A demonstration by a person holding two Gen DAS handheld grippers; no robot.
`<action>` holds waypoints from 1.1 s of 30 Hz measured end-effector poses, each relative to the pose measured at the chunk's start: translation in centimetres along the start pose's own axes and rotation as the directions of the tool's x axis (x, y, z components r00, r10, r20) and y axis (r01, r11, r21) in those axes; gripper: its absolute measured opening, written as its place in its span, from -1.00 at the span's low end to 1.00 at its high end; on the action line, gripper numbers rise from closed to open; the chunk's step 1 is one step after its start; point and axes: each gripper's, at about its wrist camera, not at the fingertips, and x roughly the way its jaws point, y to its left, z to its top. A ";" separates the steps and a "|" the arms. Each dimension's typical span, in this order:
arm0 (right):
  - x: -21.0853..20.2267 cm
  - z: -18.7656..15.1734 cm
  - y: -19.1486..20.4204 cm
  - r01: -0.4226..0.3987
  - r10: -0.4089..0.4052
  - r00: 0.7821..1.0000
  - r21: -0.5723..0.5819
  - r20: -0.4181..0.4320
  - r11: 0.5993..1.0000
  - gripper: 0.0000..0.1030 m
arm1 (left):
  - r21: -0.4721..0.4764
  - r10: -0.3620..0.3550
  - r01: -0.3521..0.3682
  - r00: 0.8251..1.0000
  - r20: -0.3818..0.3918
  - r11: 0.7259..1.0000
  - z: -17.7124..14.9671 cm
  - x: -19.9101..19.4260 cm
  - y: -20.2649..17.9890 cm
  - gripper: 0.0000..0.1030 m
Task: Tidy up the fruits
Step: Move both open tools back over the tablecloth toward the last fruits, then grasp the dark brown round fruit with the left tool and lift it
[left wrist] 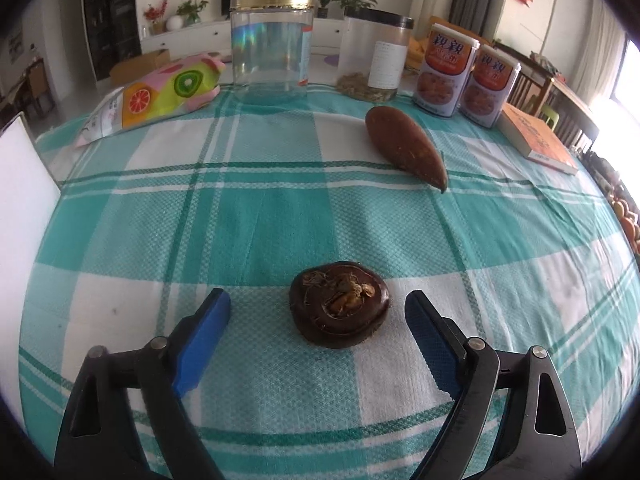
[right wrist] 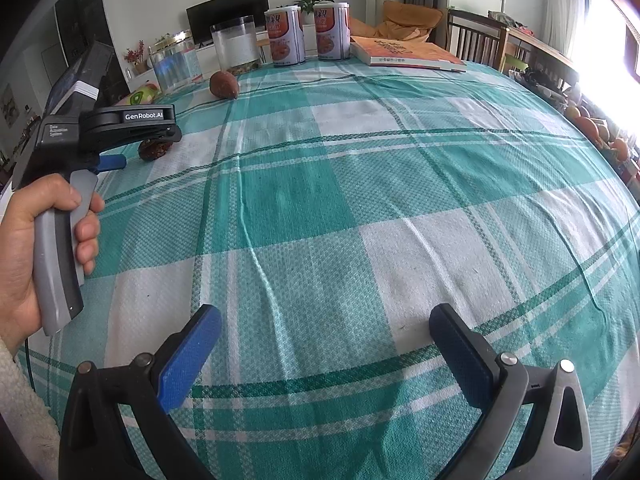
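A dark brown round fruit with a dry yellowish centre lies on the checked tablecloth between the open blue pads of my left gripper; neither pad touches it. A long brown pointed fruit lies farther off to the right. In the right wrist view my right gripper is open and empty over bare cloth. The left gripper's body, held by a hand, is at the left, with the round fruit beneath it and the long fruit beyond.
At the table's far side stand an empty clear jar with a gold rim, a black-lidded jar, two printed cans, a fruit-print bag and an orange book. A white board stands at the left edge.
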 end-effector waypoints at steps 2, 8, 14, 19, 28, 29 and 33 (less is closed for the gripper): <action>0.1 0.1 0.1 0.004 -0.004 1.000 -0.004 -0.003 1.000 1.00 | 0.052 0.014 -0.015 1.000 0.022 0.999 -0.3 -0.4 -0.3 -0.04; 0.2 0.1 0.1 0.009 -0.009 1.000 -0.010 -0.006 1.000 1.00 | 0.064 0.012 -0.013 1.000 0.028 0.998 -2.3 -3.3 1.3 -0.05; 0.2 0.1 0.1 0.012 -0.012 1.000 -0.013 -0.007 1.000 1.00 | 0.067 0.015 -0.016 1.000 0.027 0.998 -5.3 -8.9 4.1 -0.04; 0.2 0.1 0.1 0.012 -0.012 1.000 -0.013 -0.007 1.000 1.00 | 0.054 0.009 -0.008 1.000 -0.014 0.999 -8.6 -10.5 5.7 -0.04; 0.2 0.1 0.1 0.007 -0.007 1.000 -0.011 -0.004 1.000 1.00 | 0.032 0.027 -0.026 1.000 -0.015 0.999 -10.9 -9.6 6.1 0.40; 0.2 0.1 0.1 0.008 -0.008 1.000 -0.011 -0.005 1.000 1.00 | 0.043 0.037 -0.037 0.999 -0.011 0.998 -11.1 -9.5 6.0 0.47; 0.1 0.1 0.1 0.008 -0.008 1.000 -0.011 -0.005 1.000 1.00 | 0.035 0.043 -0.043 0.999 0.006 0.998 -11.4 -9.5 6.5 0.62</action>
